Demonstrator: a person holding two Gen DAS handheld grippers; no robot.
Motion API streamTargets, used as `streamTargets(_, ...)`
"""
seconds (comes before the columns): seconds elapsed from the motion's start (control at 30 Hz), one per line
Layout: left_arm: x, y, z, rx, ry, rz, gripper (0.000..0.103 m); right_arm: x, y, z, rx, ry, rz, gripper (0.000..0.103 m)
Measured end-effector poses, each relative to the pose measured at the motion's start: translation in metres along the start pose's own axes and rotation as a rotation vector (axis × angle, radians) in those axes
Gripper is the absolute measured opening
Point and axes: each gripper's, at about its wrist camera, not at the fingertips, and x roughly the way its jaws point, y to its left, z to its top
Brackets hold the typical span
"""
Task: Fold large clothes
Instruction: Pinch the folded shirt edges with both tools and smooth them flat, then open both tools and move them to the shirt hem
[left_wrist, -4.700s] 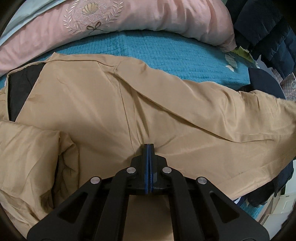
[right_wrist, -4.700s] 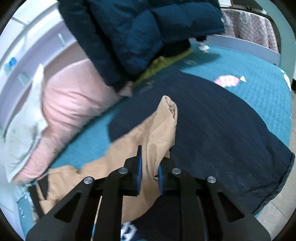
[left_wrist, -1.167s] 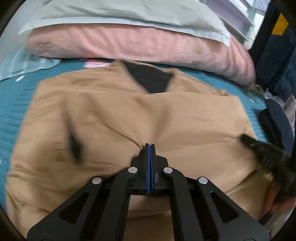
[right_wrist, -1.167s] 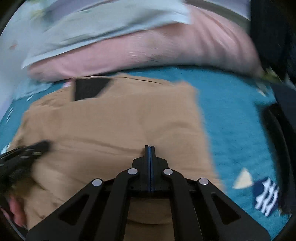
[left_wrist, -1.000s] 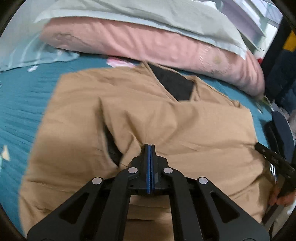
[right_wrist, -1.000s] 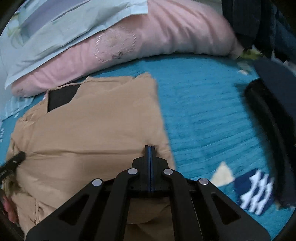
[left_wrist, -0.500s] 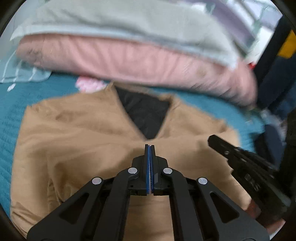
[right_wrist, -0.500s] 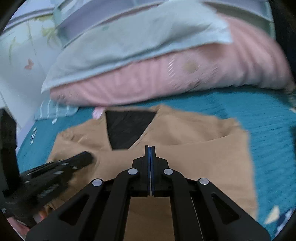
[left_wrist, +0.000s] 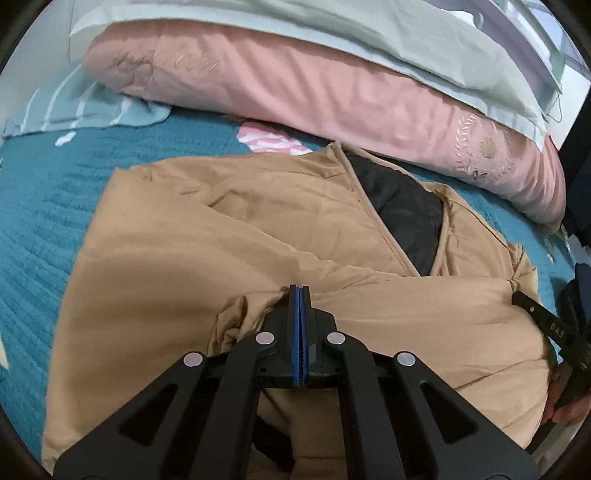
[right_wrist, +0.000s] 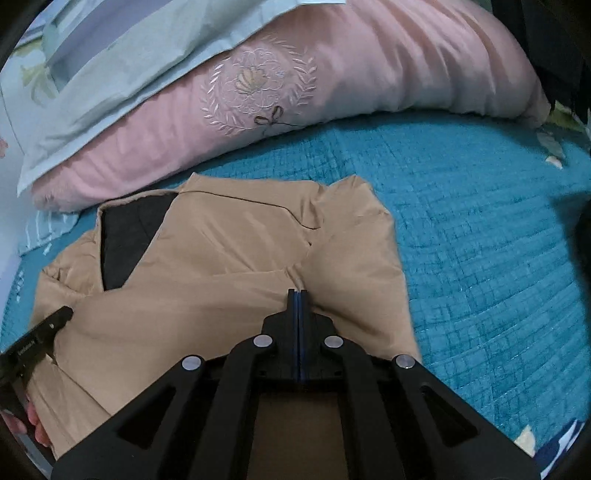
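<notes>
On the teal quilted bed (left_wrist: 44, 206), both black grippers, left (left_wrist: 300, 291) and right (right_wrist: 297, 295), are pinching the tan padded jacket's (left_wrist: 207, 266) folded hem, jaws together on thin fabric that is risking slipping free and unfolding.

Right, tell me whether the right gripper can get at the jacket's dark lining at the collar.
Probably yes. The right gripper is shut over the tan jacket, and the dark lining lies uncovered up and to the left of it in its view, nothing lying between.
</notes>
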Motion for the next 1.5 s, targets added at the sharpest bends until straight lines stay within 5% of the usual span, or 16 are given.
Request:
streamTargets(0.23, -0.006, -0.008, 0.009, 0.017, 0.039, 0.045, 0.002, -0.01, 0.008, 0.007, -0.013, 0.044, 0.003, 0.005)
streamTargets(0.57, -0.062, -0.023, 0.014, 0.041, 0.087, 0.075, 0.012, -0.088, 0.018, 0.007, 0.016, 0.031, 0.019, 0.009)
streamTargets(0.7, -0.087, -0.025, 0.008, 0.036, 0.092, 0.086, 0.018, -0.121, 0.026, 0.007, 0.007, 0.007, -0.007, 0.047)
streamTargets(0.83, -0.119, -0.027, 0.002, 0.038, 0.073, 0.099, 0.047, -0.15, 0.031, 0.006, 0.02, -0.004, 0.006, 0.084)
streamTargets(0.93, -0.138, -0.027, 0.0, 0.026, 0.06, 0.1, 0.067, -0.168, 0.033, 0.004, 0.028, -0.015, -0.018, 0.092)
streamTargets(1.5, -0.168, 0.004, 0.029, 0.023, 0.115, 0.124, 0.08, -0.172, 0.019, 0.037, 0.06, 0.106, 0.003, 0.093)
